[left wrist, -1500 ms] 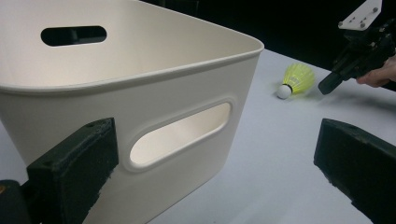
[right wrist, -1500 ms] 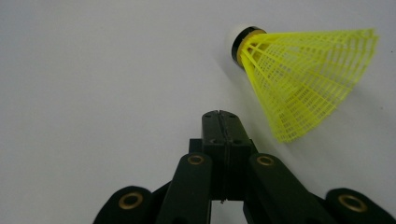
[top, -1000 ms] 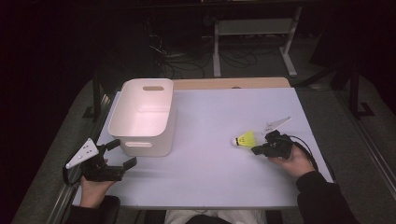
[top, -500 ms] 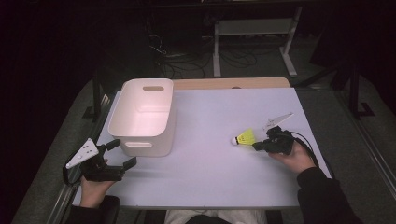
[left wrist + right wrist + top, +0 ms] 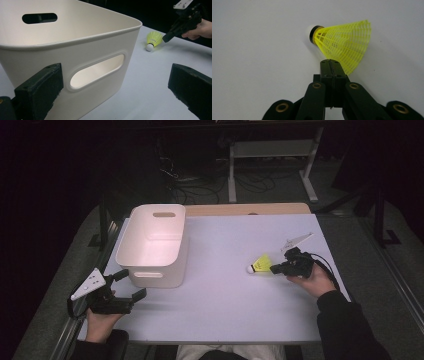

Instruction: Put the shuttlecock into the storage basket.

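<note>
A yellow mesh shuttlecock (image 5: 260, 265) with a white cork lies on the white table, right of centre; it is also seen from the left gripper view (image 5: 153, 40) and the right gripper view (image 5: 342, 43). My right gripper (image 5: 275, 268) has its jaws pressed together at the skirt's rim (image 5: 330, 62), pinching the mesh edge. A white plastic bin (image 5: 152, 245) with handle slots stands empty at the left. My left gripper (image 5: 127, 285) rests open by the bin's near wall (image 5: 97, 70), its fingers (image 5: 40, 87) spread wide with nothing between them.
The white table top (image 5: 225, 305) stretches between the bin and the shuttlecock. A wooden strip (image 5: 245, 209) runs along the far edge. A metal frame (image 5: 270, 165) and cables stand on the dark floor beyond.
The right gripper and the shuttlecock have shifted slightly away from the person. The left gripper has stayed still.
</note>
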A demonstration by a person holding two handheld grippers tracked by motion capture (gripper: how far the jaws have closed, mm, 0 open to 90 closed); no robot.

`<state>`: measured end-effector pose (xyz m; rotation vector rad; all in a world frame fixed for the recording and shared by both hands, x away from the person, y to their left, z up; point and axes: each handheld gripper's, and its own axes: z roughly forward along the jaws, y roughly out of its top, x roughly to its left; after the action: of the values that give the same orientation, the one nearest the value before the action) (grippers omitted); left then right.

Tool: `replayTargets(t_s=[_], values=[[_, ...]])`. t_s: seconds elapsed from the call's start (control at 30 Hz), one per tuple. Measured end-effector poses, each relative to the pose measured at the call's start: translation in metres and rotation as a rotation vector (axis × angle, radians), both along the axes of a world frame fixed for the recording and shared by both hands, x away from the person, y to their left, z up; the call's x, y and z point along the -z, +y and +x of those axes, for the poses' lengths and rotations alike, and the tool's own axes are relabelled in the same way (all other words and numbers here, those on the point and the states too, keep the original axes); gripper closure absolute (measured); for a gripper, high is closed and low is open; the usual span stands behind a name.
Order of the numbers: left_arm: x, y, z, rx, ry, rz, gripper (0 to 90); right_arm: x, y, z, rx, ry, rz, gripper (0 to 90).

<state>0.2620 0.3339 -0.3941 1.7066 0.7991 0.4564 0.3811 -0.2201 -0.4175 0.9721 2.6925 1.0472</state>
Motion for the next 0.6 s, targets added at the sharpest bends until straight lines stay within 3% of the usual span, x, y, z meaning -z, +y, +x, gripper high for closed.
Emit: replayTargets(t_s=[0.6], values=[[0.000,0.000,0.000,-0.001,0.000,-0.004,0.0,0.007,0.002,0.019,0.029,0.019,-0.006,88.5]])
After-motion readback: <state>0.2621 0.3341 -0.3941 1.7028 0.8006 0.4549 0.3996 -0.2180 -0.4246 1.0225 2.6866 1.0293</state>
